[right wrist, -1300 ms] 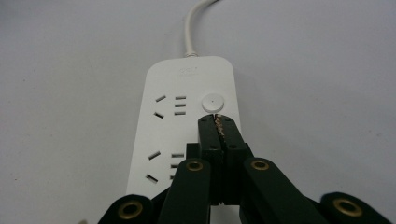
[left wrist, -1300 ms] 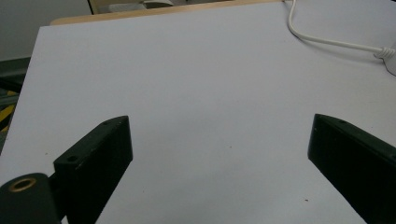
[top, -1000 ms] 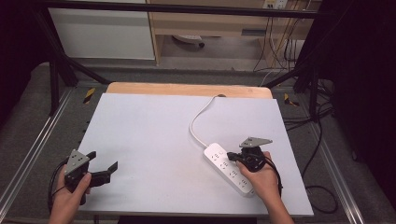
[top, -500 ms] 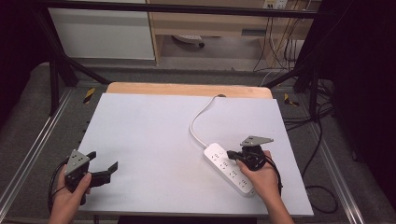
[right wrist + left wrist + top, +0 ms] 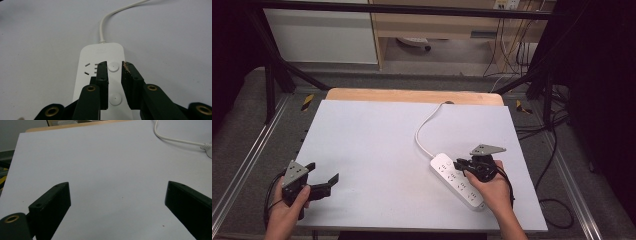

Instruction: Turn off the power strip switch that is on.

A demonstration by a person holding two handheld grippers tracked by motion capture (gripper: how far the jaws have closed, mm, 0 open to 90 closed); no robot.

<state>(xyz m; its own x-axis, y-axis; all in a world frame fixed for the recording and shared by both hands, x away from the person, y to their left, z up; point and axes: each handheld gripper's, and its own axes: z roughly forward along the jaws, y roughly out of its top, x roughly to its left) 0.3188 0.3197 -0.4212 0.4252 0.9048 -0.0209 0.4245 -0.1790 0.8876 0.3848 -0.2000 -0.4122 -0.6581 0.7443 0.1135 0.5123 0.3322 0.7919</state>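
The left gripper hovers over bare desk, fingers wide apart and empty. The right gripper sits over the power strip at the desk's right front; its fingers have just been opening, a narrow gap framing a round switch button. Risk: a descending fingertip could press that button or nudge the strip askew. The strip's long axis runs diagonally, cord end pointing far-left.

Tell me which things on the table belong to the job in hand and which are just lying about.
Belonging to the job:
- white plastic power strip with round buttons
- right gripper, narrowly open over one button

Just there:
- white cord of the strip
- left gripper, wide open over bare table
- white table sheet
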